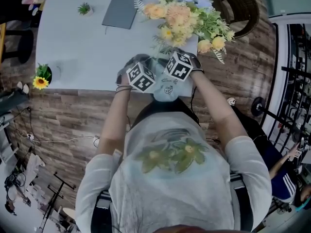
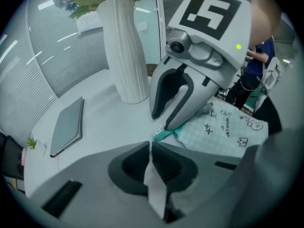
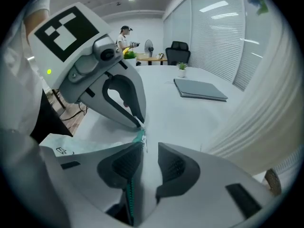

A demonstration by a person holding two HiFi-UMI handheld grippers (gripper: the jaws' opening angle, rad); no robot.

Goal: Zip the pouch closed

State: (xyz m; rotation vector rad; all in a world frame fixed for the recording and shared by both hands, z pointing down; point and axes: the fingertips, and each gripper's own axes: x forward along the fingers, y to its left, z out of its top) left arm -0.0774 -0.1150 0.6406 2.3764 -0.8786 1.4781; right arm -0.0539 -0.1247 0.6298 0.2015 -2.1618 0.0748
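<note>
Left gripper point(image 2: 151, 148): jaws closed, pinching a thin edge of the pouch point(image 2: 228, 127).
Right gripper point(image 3: 150, 151): jaws apart, pads pressing nothing.
Left forearm point(image 1: 114, 118), right forearm point(image 1: 216, 106): extended forward, grippers angled downward, tips close together.

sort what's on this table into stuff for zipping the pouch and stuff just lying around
For the job: pouch; its teal zipper; left gripper, shut on a pale strip of the pouch; right gripper, jaws apart with the zipper between them.
Lying about: white vase of flowers; grey notebook; small potted plant; sunflower.
</note>
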